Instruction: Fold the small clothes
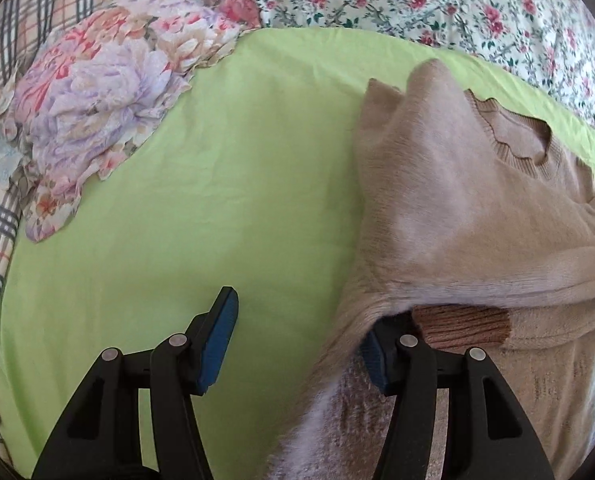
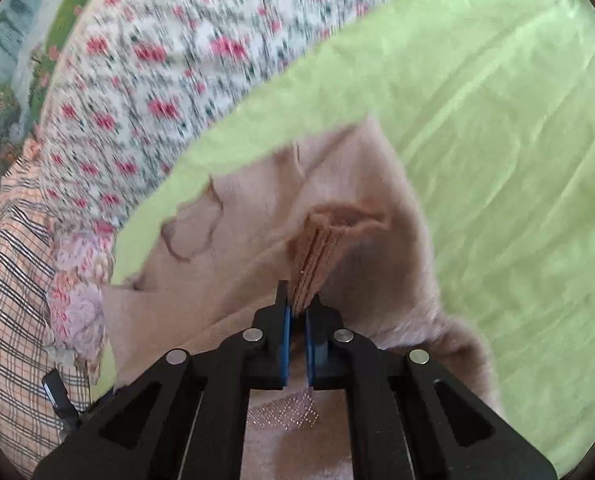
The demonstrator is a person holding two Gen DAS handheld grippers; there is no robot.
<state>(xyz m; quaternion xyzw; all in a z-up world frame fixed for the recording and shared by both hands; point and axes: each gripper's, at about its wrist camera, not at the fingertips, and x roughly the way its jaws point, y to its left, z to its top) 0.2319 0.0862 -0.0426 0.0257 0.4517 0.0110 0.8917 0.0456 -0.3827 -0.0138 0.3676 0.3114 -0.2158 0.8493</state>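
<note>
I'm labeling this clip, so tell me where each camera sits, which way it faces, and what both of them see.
Left wrist: on the left gripper, facing forward over the green sheet toward the floral cloth; its two spread fingers show, one under the beige sweater.
Right wrist: on the right gripper, facing along the sweater toward the rose-print bedding; its fingers show shut on the ribbed cuff.
Shared: sweater, neckline, green sheet, rose-print bedding.
</note>
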